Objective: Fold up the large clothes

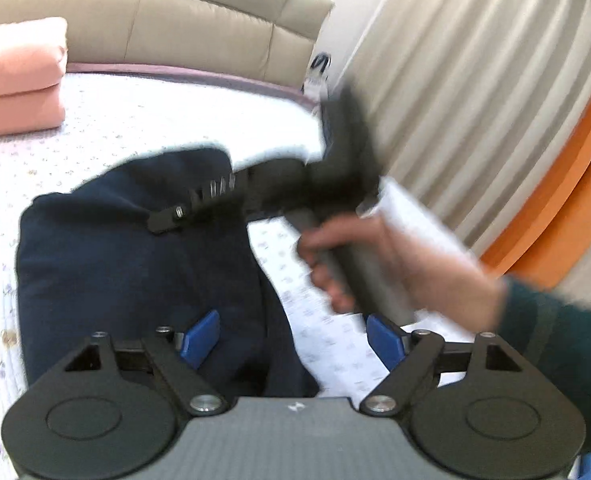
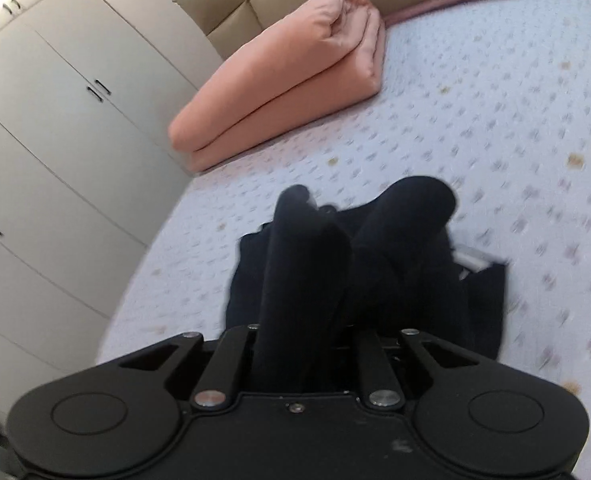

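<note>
On the bed [image 1: 115, 120], right gripper [image 2: 307, 216] fingers pinch the navy garment [image 1: 135, 260]; left gripper [image 1: 291, 336] fingers wide.

We hold our left gripper [image 1: 291, 338] with the jaws wide apart; its two blue pads [image 1: 199, 336] stand far from each other and nothing is pressed between them. It points downward at a slant. Our right gripper [image 2: 307, 264] has its jaws drawn close together, and dark cloth [image 2: 375, 248] covers the fingers, so we cannot see the tips. In the left wrist view our right hand [image 1: 375, 264] wraps around the grey handle, blurred, with a dark green sleeve [image 1: 555, 328] at the wrist.
</note>
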`<control>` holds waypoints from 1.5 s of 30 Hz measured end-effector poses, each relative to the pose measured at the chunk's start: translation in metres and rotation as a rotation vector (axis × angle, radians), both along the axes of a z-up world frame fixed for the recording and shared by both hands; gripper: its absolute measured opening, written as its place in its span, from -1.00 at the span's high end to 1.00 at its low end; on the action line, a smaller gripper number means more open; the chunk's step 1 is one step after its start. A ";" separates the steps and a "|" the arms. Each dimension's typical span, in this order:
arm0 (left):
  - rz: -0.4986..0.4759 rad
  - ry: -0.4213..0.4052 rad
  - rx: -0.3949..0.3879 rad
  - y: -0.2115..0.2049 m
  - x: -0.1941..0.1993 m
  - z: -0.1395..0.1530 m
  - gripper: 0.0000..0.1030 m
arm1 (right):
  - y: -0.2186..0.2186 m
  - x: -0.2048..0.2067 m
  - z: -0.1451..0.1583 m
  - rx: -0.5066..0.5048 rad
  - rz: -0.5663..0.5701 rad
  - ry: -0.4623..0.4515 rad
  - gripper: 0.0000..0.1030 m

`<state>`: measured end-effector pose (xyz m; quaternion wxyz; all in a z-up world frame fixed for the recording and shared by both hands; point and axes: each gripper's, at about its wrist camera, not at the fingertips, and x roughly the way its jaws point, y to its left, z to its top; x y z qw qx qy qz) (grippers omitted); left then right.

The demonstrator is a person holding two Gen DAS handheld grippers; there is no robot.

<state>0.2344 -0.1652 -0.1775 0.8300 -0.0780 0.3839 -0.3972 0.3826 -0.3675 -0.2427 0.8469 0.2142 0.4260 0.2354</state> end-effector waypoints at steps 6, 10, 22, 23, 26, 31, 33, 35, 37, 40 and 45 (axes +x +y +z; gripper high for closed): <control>0.212 -0.056 0.103 0.050 0.008 -0.009 -0.68 | -0.026 0.029 -0.044 0.095 -0.079 0.073 0.56; 0.147 0.132 0.206 0.048 0.026 -0.072 -0.11 | -0.045 0.024 -0.056 0.211 -0.085 0.218 -0.02; 0.039 0.115 0.136 0.021 -0.001 -0.060 -0.46 | -0.019 -0.099 -0.017 0.139 -0.054 0.043 0.53; 0.056 0.120 0.099 0.027 0.000 -0.055 -0.46 | -0.026 -0.104 -0.004 0.175 -0.071 -0.019 0.55; 0.137 0.043 0.124 0.043 0.002 -0.047 -0.45 | -0.040 -0.105 0.013 0.079 -0.120 -0.105 0.56; 0.152 0.156 0.215 0.048 0.014 -0.092 -0.18 | -0.047 -0.092 -0.046 0.072 -0.110 0.079 0.50; 0.167 0.124 0.220 0.048 0.004 -0.101 -0.21 | -0.044 -0.093 -0.062 0.085 -0.121 0.110 0.23; 0.143 0.100 0.262 0.042 -0.004 -0.102 -0.30 | -0.048 -0.098 -0.062 0.128 -0.148 0.129 -0.01; 0.128 0.089 0.298 0.037 -0.006 -0.105 -0.37 | -0.050 -0.104 -0.060 0.167 -0.125 0.177 -0.34; 0.115 0.117 0.303 0.037 -0.012 -0.110 -0.41 | -0.046 -0.117 -0.063 0.184 -0.026 0.243 -0.58; 0.117 0.118 0.307 0.035 -0.015 -0.103 -0.41 | -0.046 -0.149 -0.058 0.180 -0.069 0.183 0.81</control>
